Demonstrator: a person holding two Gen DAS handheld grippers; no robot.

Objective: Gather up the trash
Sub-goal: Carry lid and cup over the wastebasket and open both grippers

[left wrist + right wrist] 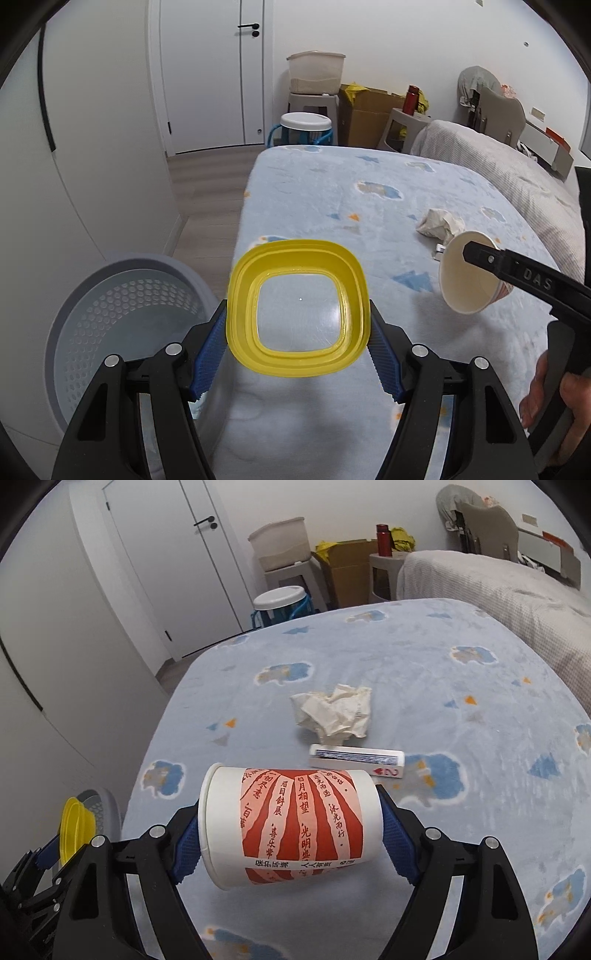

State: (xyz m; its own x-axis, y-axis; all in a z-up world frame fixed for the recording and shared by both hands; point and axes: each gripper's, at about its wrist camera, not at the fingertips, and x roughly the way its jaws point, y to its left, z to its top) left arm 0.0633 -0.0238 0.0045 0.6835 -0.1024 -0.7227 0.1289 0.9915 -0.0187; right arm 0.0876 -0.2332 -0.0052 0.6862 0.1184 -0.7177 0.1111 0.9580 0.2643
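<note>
Left wrist view: the left hand-held gripper [297, 347] clamps a yellow-rimmed clear plastic lid [298, 308] near the grey perforated plastic bin [122, 328], still empty; the right hand-held gripper [290, 829] clamps a red-and-white paper cup [291, 825]; a crumpled paper wad [334, 710] and a small white card box [356, 762] remain mid-bed [424, 657].

Left gripper [297, 345]: two black plastic fingers filling the lower frame, each built of paired link arms joined by round silver pivot screws. Inner faces carry blue ribbed pads [208, 354] with saw-tooth edges.

Right gripper [290, 821]: same build, black link arms, silver screws, blue textured pads [186, 849]. In the left wrist view it enters from the right edge as a black bar with raised letters "DAS".

A hand [550, 410] shows at lower right; sleeve not discernible.
</note>
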